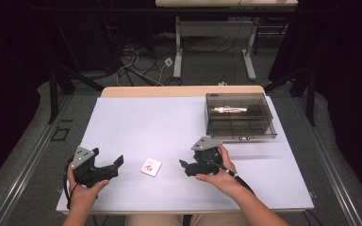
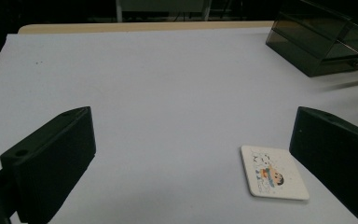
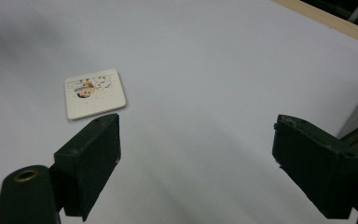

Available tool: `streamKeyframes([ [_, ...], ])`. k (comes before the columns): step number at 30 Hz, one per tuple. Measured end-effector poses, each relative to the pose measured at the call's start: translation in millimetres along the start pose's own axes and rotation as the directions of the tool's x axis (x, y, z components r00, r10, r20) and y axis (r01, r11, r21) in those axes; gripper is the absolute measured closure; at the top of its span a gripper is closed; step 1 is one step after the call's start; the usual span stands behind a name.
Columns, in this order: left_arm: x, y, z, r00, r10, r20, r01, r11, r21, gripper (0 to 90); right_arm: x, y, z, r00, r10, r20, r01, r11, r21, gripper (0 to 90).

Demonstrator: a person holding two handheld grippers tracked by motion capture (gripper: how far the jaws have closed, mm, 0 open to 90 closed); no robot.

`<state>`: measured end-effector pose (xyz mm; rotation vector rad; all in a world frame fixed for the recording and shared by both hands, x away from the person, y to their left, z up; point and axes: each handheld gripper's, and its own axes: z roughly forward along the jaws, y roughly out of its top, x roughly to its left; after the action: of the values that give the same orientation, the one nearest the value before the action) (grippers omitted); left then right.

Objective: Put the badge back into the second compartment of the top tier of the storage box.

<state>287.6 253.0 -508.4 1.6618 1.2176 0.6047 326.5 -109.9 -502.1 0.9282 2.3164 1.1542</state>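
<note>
Your left gripper [image 1: 119, 163] sits low at the near left of the table [image 1: 136, 122], its jaws spread wide with nothing between them. Your right gripper [image 1: 183, 165] is at the near right, its jaws likewise wide apart and empty, pointing toward the left one. Between the two, flat on the white top, lies a small square card [image 1: 151, 166] with a cartoon print; it touches neither gripper. In the left gripper view it lies just beside the right-hand jaw. A dark clear box [image 1: 239, 115] stands at the far right, well apart from both.

Both hand-held grippers [image 1: 119, 164] [image 1: 185, 165] agape (low, facing inward).
</note>
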Motion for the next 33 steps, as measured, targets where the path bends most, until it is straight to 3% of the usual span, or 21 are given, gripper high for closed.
streamKeyframes([
  [12, 0.1, -0.1, 0.4, 1.0000, 0.001, -0.001, -0.001, 1.0000, 0.006, 0.4, 8.3, 7.7, 13.8, 0.9993, -0.035, -0.016, 0.035, 0.999, 0.013, 15.1],
  [33, 1.5, -0.2, 0.8, 1.0000, -0.003, -0.001, 0.003, 0.9999, 0.010, 0.5, 28.3, 18.3, 46.7, 0.9917, -0.075, -0.104, 0.080, 0.996, 0.041, 15.3],
])
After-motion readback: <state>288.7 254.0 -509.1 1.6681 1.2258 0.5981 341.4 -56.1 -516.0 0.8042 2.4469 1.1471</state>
